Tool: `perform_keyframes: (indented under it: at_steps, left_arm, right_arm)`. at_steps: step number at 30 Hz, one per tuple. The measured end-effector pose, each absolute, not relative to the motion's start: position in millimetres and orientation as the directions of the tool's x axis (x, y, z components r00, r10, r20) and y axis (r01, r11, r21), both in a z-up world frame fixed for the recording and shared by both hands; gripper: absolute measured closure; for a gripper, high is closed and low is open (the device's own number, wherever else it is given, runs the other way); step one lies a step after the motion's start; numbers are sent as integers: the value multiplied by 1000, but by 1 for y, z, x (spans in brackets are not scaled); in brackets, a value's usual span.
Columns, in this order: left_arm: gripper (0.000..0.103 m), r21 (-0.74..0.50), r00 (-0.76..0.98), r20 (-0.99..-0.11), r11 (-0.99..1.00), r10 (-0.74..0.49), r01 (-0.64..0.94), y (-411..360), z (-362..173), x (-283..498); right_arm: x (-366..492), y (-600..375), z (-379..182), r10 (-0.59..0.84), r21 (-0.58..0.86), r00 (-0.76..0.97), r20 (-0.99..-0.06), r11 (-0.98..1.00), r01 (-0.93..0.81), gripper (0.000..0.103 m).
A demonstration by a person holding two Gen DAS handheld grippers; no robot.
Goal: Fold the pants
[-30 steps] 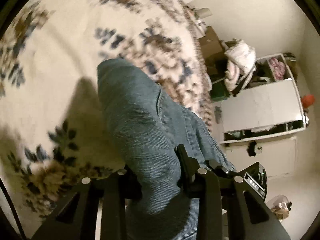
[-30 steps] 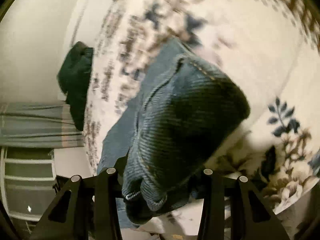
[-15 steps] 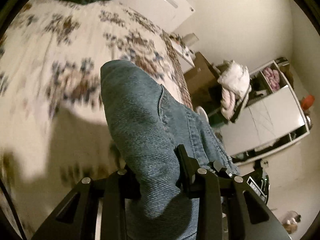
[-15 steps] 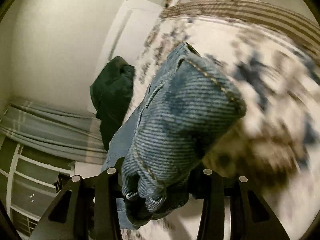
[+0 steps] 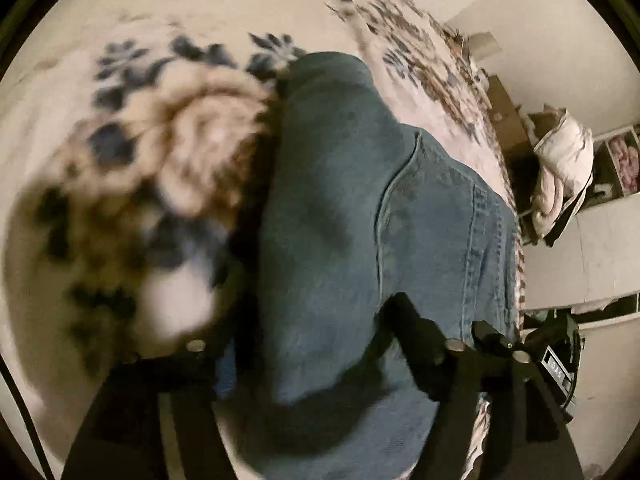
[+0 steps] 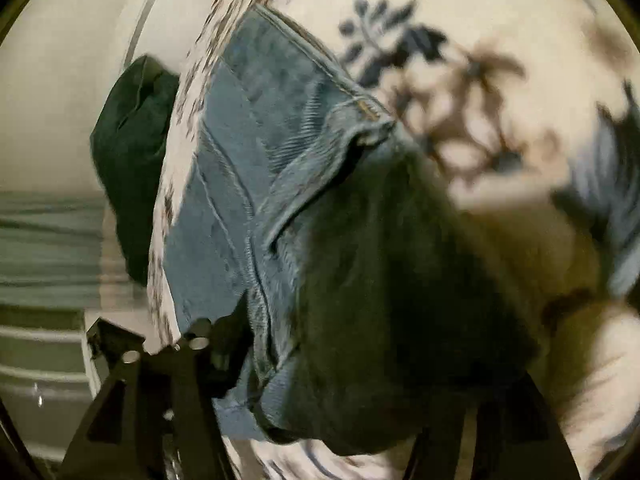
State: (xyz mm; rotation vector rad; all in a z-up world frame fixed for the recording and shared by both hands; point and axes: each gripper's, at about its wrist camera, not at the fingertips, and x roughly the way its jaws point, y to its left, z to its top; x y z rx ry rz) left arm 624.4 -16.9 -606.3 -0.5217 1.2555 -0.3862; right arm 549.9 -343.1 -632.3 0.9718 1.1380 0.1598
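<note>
Pants [image 5: 352,208] on bedspread [image 5: 120,20]; dark garment [image 6: 132,152] behind, at bed's far edge.

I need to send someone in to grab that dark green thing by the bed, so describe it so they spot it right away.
Start at the bed with the cream floral bedspread, where the blue jeans lie. Go to the edge nearest the grey-green curtain; the dark green bundle of cloth sits bunched against that edge. It is the only plain, dark, unpatterned fabric there, unlike the denim and the flowered cover.

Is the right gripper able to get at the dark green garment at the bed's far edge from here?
Probably not directly: the jeans lie bunched between the right gripper and the dark green garment, so it would have to lift over them.
</note>
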Motion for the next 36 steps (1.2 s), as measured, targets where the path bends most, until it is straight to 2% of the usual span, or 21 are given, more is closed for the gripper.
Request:
perform_keyframes:
  at_steps: [2, 3, 5, 7, 10, 11, 19, 29, 36]
  left_arm:
    - [24, -519, 280, -823, 854, -495, -16, -15, -598, 610]
    - [24, -478, 281, -845, 878, -455, -16, -17, -591, 603]
    - [24, -403, 301, -876, 915, -376, -28, -18, -575, 589]
    - [24, -322, 321, -899, 946, -297, -27, -22, -553, 573]
    - [8, -201, 352, -917, 980, -189, 3, -32, -513, 550]
    - [7, -172, 360, -918, 985, -165, 14, -33, -499, 541]
    - [7, -82, 442, -892, 996, -92, 41, -28, -391, 485]
    - [7, -50, 578, -811, 995, -90, 85, -15, -235, 378]
    - [7, -26, 643, -760, 993, -96, 118, -14, -159, 300]
  right_arm:
    - [547, -339, -615, 468, 615, 423, -776, 710, 342, 15]
    - [545, -334, -601, 378, 517, 400, -835, 788, 334, 8]
    - [542, -320, -574, 225, 349, 374, -900, 885, 308, 8]
    - [539, -307, -550, 100, 210, 367, -925, 938, 275, 7]
    - [527, -286, -508, -11, 80, 401, -916, 974, 210, 5]
    - [521, -280, -491, -39, 50, 413, -910, 978, 201, 5]
    - [435, -258, -358, -118, -17, 470, -875, 977, 212, 4]
    - [295, -230, -178, -155, -25, 585, -796, 974, 223, 4]
    - [199, -209, -83, -159, -45, 648, -744, 981, 189, 4]
